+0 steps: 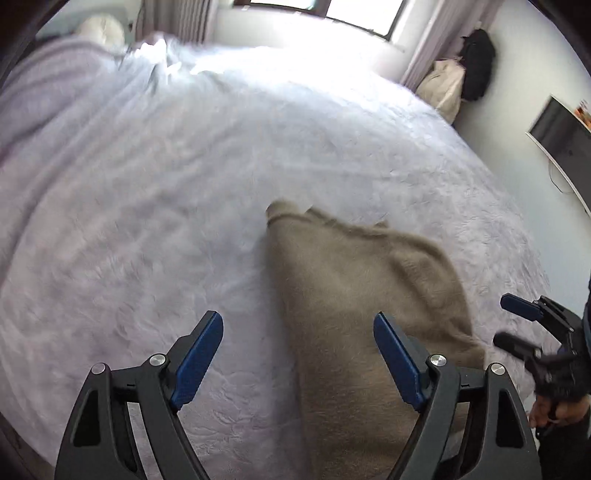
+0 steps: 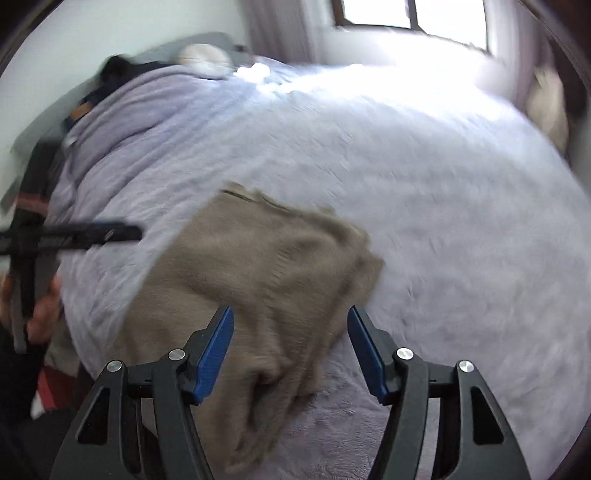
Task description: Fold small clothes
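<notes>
A tan fuzzy knit garment lies loosely folded and rumpled on the pale lilac bedspread, near the bed's front edge. My left gripper hovers above the bed, open, with nothing between its blue pads; its right finger is over the garment's left part. My right gripper is also open and empty, above the garment's near right part. Each view catches the other gripper at its edge: the right gripper and the left gripper, each held by a hand.
A bunched purple blanket and a white pillow lie at the head of the bed. Dark clothes rest by the headboard. A black bag and a cream bag sit in the far corner by a wall screen.
</notes>
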`<state>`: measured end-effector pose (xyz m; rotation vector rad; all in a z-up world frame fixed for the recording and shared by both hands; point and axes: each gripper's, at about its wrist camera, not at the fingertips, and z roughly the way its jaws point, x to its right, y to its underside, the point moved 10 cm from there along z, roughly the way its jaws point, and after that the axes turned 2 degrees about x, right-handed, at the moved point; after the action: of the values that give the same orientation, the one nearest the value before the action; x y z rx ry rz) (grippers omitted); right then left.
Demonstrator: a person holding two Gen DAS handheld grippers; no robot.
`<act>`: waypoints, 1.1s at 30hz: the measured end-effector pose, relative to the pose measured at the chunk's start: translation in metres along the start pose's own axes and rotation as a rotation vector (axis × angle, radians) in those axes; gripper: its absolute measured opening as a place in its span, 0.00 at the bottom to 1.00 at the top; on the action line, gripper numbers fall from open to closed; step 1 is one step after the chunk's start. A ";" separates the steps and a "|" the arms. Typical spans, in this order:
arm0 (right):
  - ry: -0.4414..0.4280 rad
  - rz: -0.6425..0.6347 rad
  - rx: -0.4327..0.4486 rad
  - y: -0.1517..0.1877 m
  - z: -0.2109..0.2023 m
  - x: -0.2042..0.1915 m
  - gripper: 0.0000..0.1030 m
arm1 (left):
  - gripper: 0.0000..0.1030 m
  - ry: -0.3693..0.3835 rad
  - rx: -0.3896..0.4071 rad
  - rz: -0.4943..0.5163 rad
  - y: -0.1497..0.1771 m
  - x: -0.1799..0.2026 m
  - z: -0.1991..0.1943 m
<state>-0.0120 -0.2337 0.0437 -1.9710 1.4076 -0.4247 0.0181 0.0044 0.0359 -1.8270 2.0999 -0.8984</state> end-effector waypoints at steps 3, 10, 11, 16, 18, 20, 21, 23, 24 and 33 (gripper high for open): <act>-0.101 -0.172 0.020 -0.001 -0.007 -0.055 0.68 | 0.82 0.065 0.007 0.118 0.007 0.041 -0.002; -0.053 -0.289 -0.156 0.070 0.039 -0.071 0.68 | 0.82 -0.083 -0.107 0.288 0.068 0.065 0.059; -0.069 -0.271 -0.176 0.080 0.044 -0.066 0.68 | 0.82 -0.093 -0.105 0.299 0.072 0.064 0.063; -0.092 -0.277 -0.158 0.073 0.034 -0.068 0.68 | 0.82 -0.105 -0.078 0.310 0.062 0.069 0.052; -0.102 -0.287 -0.115 0.059 0.025 -0.068 0.69 | 0.83 -0.133 -0.051 0.299 0.044 0.065 0.052; -0.078 -0.299 -0.093 0.041 0.026 -0.059 0.71 | 0.83 -0.154 -0.050 0.279 0.029 0.058 0.058; -0.066 -0.302 -0.091 0.033 0.030 -0.054 0.71 | 0.83 -0.156 -0.054 0.271 0.024 0.055 0.064; -0.060 -0.299 -0.108 0.021 0.048 -0.046 0.71 | 0.82 -0.173 -0.077 0.259 0.018 0.047 0.080; -0.051 -0.298 -0.124 0.017 0.058 -0.040 0.71 | 0.82 -0.180 -0.097 0.248 0.017 0.042 0.090; -0.004 -0.138 -0.189 0.000 0.095 -0.013 0.74 | 0.93 -0.239 -0.101 0.192 0.007 0.029 0.089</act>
<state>0.0408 -0.1905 -0.0232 -2.2291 1.3558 -0.3601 0.0536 -0.0492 -0.0320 -1.6486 2.1544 -0.5089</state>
